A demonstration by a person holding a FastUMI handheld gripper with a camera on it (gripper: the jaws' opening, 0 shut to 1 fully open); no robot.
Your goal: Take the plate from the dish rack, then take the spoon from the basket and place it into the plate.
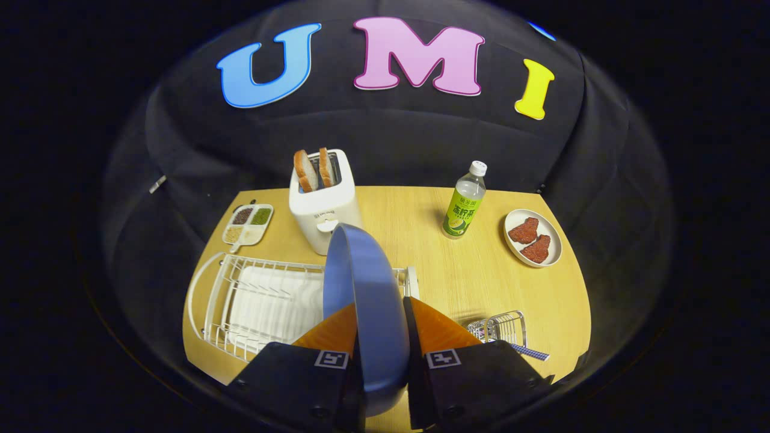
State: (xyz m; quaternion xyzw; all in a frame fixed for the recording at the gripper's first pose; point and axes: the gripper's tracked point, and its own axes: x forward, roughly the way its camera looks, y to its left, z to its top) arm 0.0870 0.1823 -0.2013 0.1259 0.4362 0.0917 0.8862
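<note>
1. Gripper view: the gripper (pixel 379 337) was held above the near edge of the desk (pixel 433 264), its two orange fingers (pixel 329 331) pointing forward.
2. The jaws were closed on the blue plate (pixel 367 300), one finger pressing each face; the plate stood on edge between them and reached up and ahead of the fingertips.
3. The plate was lifted clear above the white wire rack (pixel 252 300), which lay on the desk behind and to the left of the fingers, with a white tray inside it.
4. The plate's top rim overlapped the lower front of the white toaster (pixel 322 204) beyond it; two slices of bread (pixel 314 169) stood in the toaster's slots.
5. A small wire basket (pixel 499 328) sat on the desk just right of the right finger. A blue checked handle (pixel 530 352) stuck out of it toward the right; whether this was the spoon could not be told.
6. Left of the toaster lay a divided tray (pixel 248 224) with grains in its compartments.
7. Right of the toaster stood a capped bottle (pixel 464 201) with a green label, upright and apart from everything else.
8. Further right a white dish (pixel 532 237) held two red pieces of meat (pixel 532 239).
</note>
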